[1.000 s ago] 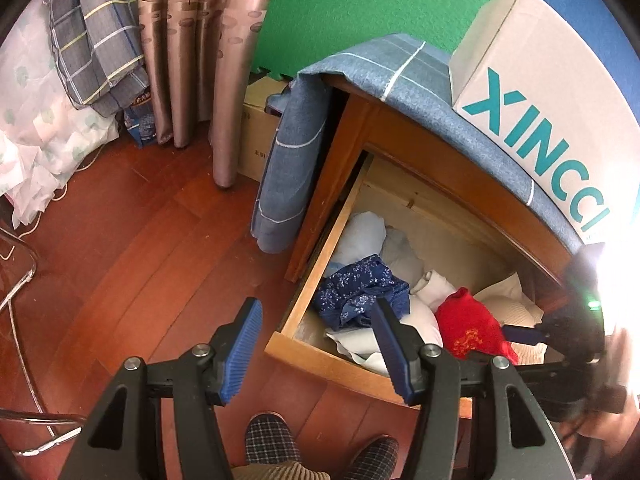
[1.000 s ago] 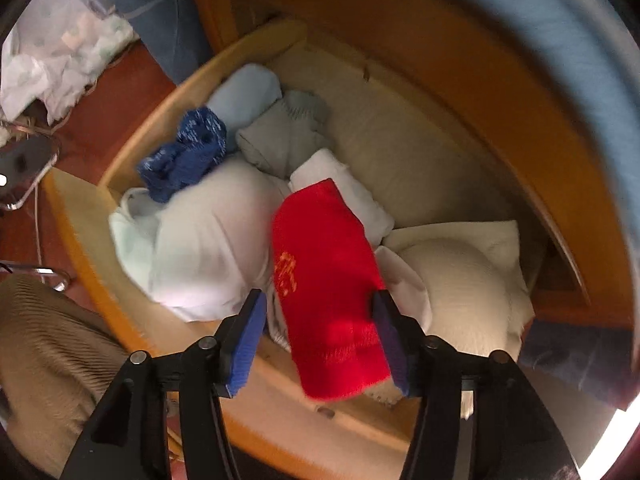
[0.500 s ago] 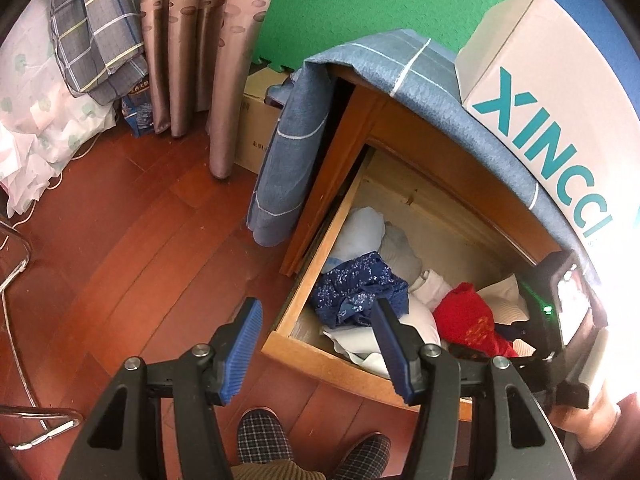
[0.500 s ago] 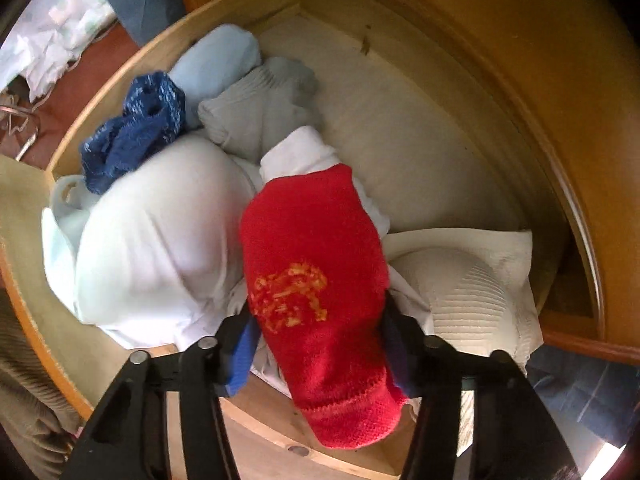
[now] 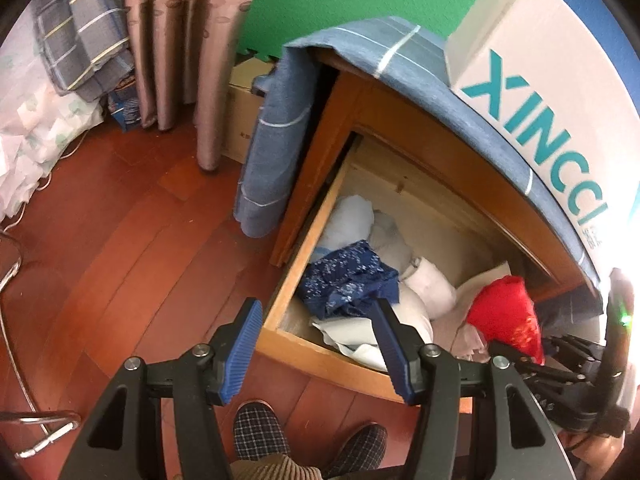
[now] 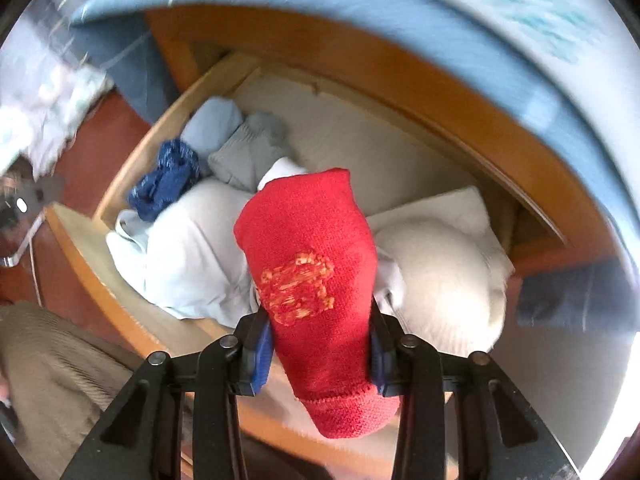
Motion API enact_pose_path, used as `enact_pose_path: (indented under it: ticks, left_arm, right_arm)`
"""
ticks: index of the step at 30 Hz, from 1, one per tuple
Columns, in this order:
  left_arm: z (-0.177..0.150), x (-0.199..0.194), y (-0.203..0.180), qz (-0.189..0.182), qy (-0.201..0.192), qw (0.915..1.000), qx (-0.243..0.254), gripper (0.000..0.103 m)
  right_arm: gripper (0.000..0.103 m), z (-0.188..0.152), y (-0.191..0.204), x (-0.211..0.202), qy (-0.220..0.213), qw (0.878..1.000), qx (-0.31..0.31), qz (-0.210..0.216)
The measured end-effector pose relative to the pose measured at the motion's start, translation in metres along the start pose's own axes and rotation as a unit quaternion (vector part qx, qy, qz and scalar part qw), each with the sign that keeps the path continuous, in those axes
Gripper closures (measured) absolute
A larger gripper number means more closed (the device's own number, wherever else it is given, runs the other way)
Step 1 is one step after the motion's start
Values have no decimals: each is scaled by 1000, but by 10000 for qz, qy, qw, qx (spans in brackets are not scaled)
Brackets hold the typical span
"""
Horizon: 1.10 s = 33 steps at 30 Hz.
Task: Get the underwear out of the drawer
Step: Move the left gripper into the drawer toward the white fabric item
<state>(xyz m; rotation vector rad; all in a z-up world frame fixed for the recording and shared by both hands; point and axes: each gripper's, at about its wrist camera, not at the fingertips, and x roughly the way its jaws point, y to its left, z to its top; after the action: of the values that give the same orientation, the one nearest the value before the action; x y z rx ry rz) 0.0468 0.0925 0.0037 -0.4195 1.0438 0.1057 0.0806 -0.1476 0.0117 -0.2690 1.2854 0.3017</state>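
Already the right gripper [image 6: 320,354] has just clenched its fingers on the red garment [image 6: 308,248], lifting it above the drawer [image 6: 132,168]. Left gripper [image 5: 318,344] hangs released, empty. Carrying it clear remains.

A home bedroom: beyond the left fingers [image 5: 248,344], a wooden drawer [image 5: 320,360] of folded clothes, long curtains [image 5: 188,40], bedding [image 5: 32,120] and red wood floor [image 5: 120,240].

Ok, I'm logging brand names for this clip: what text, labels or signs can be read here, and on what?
"XINCCI": large teal letters on the white cardboard box that stands on the cloth-covered cabinet, left wrist view; the last letters run to the edge.
Small grey print below those letters: too small to read.
Orange-yellow embroidered motif on the red garment: not legible as text.
Blue packet by the curtain: print too blurred.
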Motion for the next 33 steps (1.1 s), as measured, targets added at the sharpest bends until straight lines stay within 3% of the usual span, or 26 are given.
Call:
enact_pose_path:
  ticks: [5, 11, 18, 21, 27, 33]
  left_arm:
    - [8, 4, -19, -167, 172, 9980, 583, 45]
    - [21, 18, -40, 32, 376, 9891, 1421, 45]
    - [28, 38, -70, -312, 1122, 9745, 1919, 45]
    - [27, 45, -85, -443, 1488, 9694, 1903, 45]
    - [22, 69, -98, -560, 2235, 9643, 1304, 45]
    - [20, 92, -98, -241, 2431, 9649, 960, 45]
  right_arm:
    - [67, -17, -26, -26, -355, 9957, 836, 159]
    - [67, -48, -51, -36, -594, 9833, 1656, 463]
    - [67, -50, -57, -24, -607, 9771, 1948, 607]
    - [67, -48, -55, -20, -590, 9775, 1935, 605]
    - [66, -48, -58, -17, -590, 9750, 2014, 727]
    - [66, -51, -63, -15, -608, 9705, 2152, 903]
